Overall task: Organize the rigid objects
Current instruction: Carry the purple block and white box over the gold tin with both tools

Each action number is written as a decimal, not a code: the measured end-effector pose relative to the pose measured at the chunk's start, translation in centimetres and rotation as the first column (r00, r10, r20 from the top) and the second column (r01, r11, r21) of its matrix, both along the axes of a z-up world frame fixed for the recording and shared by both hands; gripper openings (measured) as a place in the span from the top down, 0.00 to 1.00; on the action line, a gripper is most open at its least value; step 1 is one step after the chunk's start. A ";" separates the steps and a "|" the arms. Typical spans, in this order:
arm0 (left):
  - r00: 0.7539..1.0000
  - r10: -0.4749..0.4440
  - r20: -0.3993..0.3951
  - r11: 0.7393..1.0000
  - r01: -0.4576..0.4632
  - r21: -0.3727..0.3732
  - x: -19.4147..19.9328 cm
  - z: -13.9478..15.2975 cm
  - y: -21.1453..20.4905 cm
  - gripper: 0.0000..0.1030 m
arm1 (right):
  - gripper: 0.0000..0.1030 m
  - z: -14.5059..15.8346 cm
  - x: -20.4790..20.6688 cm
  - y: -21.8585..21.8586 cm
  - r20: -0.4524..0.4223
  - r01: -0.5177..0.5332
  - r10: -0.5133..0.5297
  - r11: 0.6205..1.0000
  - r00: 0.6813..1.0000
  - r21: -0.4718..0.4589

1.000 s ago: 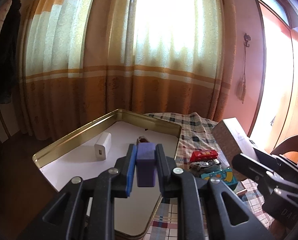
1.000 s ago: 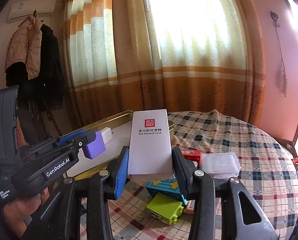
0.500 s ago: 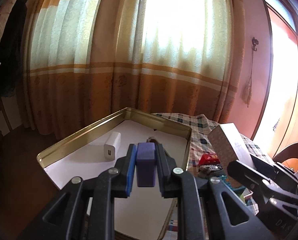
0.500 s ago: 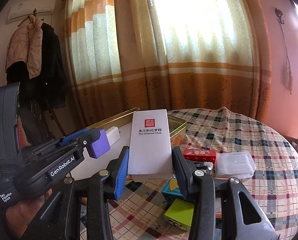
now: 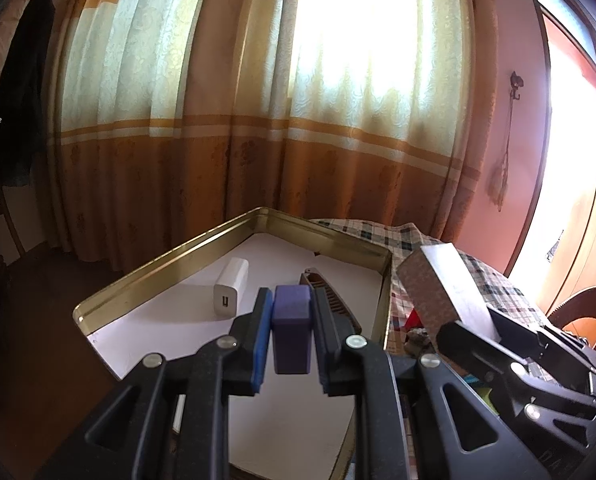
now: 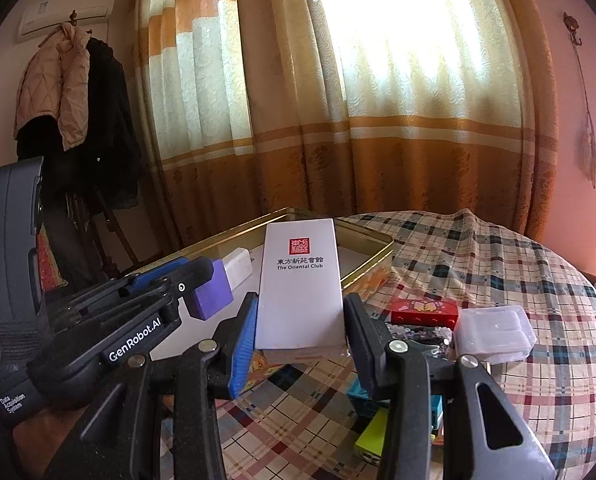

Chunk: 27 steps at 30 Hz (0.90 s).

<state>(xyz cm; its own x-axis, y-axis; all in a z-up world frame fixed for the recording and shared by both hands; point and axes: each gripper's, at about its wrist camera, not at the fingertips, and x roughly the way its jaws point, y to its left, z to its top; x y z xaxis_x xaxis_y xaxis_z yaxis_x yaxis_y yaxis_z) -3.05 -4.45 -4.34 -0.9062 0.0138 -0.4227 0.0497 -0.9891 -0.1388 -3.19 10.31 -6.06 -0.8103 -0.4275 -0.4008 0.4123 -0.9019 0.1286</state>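
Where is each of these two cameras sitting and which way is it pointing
Left wrist view: sits on the left gripper, looking along its fingers over the gold tin tray toward the curtains; the fingers clamp a purple block, and the right gripper enters at right.
Right wrist view: sits on the right gripper, looking across the checked tablecloth toward the curtains; its fingers clamp a white box, and the left gripper enters at left.
Shared: tray, white charger, purple block, white box, both grippers.
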 end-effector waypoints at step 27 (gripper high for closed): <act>0.986 -0.003 0.166 1.000 0.004 -0.005 -4.1 0.3 -1.5 0.82 | 0.56 0.1 -3.5 -2.0 0.045 -0.041 0.040 0.999 0.998 0.015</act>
<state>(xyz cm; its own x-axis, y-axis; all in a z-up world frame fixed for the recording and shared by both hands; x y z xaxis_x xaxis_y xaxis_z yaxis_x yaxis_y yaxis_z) -7.11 -5.95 -4.06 -0.8236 0.0140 -0.5670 0.0681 -0.9900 -0.1233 -6.67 8.29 -5.93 -0.7733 -0.4529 -0.4437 0.4428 -0.8867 0.1332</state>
